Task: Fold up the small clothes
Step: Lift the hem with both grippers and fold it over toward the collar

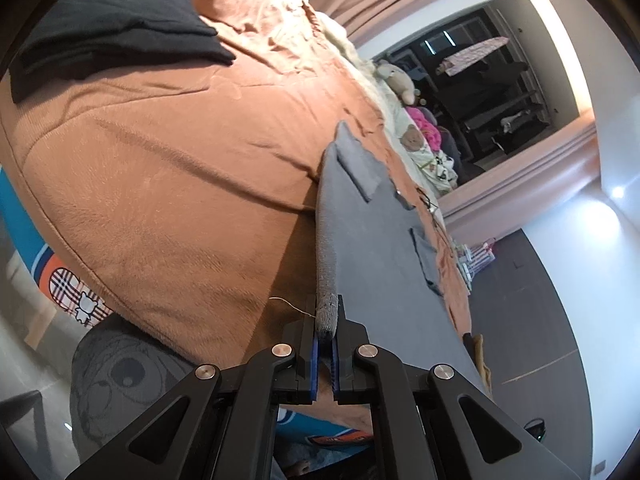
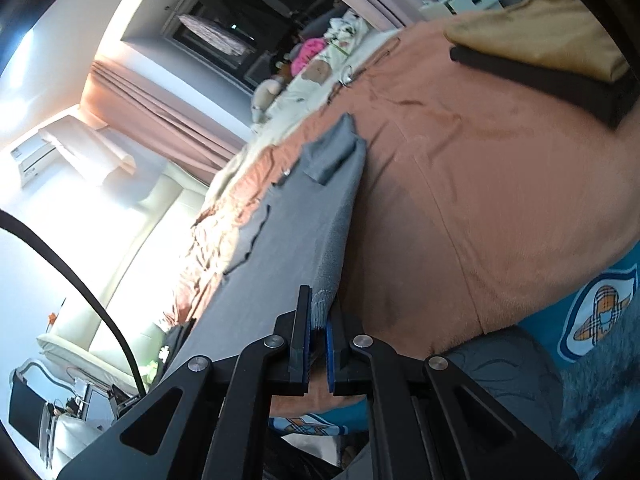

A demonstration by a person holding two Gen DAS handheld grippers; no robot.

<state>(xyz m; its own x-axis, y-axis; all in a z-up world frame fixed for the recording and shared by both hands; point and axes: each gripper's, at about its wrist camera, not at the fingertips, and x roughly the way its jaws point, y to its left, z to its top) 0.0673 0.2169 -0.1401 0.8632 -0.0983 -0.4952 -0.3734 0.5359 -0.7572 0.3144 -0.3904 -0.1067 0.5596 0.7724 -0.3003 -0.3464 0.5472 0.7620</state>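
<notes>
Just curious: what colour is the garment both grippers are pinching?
Plain grey garment, seen best in the left wrist view.

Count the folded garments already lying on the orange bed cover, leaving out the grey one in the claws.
3. A black garment with a pale print appears in the left wrist view. A mustard garment lies on a black one in the right wrist view. Others may lie outside both views.

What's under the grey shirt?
The orange blanket lies under the grey shirt; it shows all around it. The part directly beneath is covered, so anything else there stays hidden.
</notes>
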